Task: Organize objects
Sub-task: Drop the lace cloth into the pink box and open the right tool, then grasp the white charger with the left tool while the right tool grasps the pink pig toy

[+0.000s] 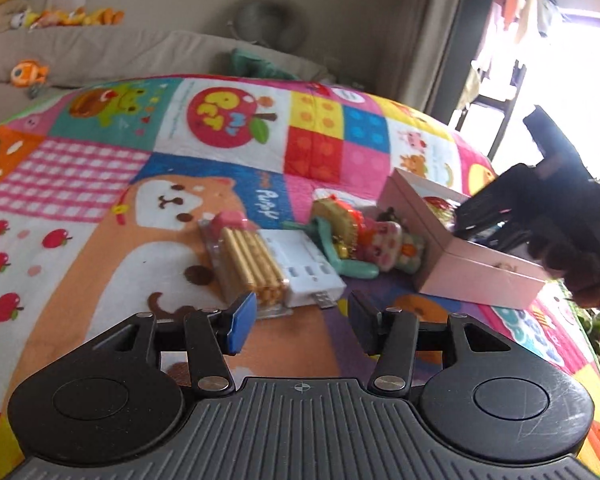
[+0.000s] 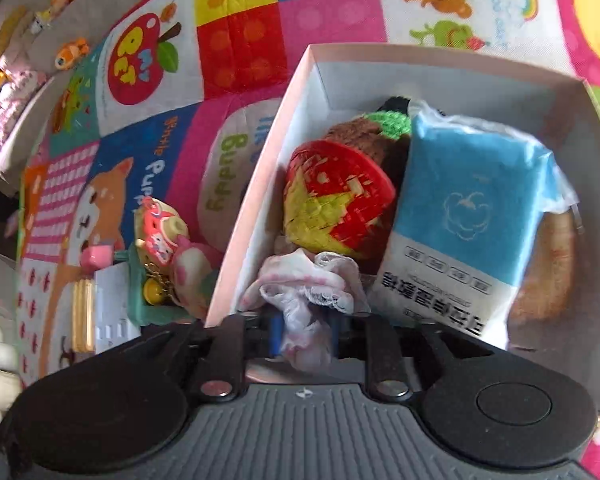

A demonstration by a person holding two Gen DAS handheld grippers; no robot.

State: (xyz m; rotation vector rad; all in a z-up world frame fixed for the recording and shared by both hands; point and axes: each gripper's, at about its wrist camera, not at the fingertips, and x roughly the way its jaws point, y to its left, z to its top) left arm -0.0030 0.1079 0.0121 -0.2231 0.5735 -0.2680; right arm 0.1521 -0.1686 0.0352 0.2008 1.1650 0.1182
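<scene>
**A:** What is held, and where?

**B:** A crumpled white fabric piece with pink spots and a lace edge is pinched between the blue-padded fingers of the right gripper, which are closed tight on it. It is bunched and soft, without a clear long axis, and is held just over the near edge of a pink cardboard box with a white interior.

**A:** What is seen inside the box?

**B:** A blue and white plastic-wrapped pack is leaned at a tilt, its long axis running from the near side toward the far wall. Beside it, touching, a rounded red and yellow toy of small bricks is seen, and behind that a brown knitted item with green trim. Something tan lies under the pack; it cannot be identified.

**A:** And the left side?

**B:** The left gripper is held with its fingers apart and nothing between them, over a bright patchwork cartoon blanket. Just ahead a bundle of gold ribbed sticks in clear wrapping is laid with its long axis pointing toward the gripper. A white rectangular plastic charger hub lies against it, similarly aligned. Further on, a teal plastic piece and a pink soft figure are clustered, near the box's side wall.

**A:** Is the right gripper seen from the left camera?

**B:** A black shape is seen over the box, blurred.
</scene>
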